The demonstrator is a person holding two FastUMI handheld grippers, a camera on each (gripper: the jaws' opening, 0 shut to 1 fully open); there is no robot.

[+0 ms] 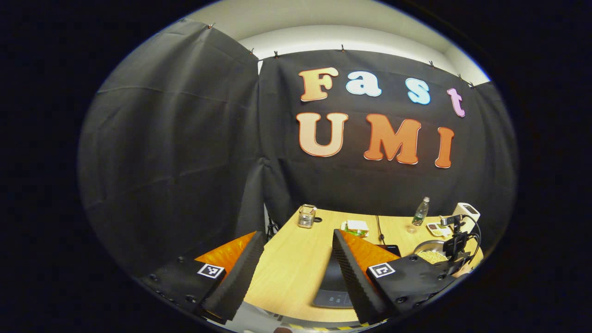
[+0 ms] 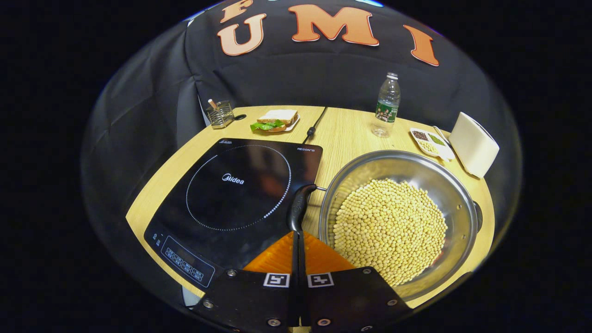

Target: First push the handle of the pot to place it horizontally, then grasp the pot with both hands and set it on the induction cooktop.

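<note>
In the right gripper view the right claw (image 2: 296,236) is closed with its fingers pressed together, nothing between them, its tip just below the end of the handle (image 2: 298,206), which juts from the left rim of the pot (image 2: 455,194) at centre right. The pot, full of beans (image 2: 388,226), sits on the counter (image 2: 342,132) just right of the cooktop (image 2: 231,194). The handle should be nudged sideways with the closed tip, slowly, so the pot pivots without beans spilling. In the left gripper view the left claw (image 1: 296,270) is wide open and empty, held at lower centre, ready for the two-handed lift.
</note>
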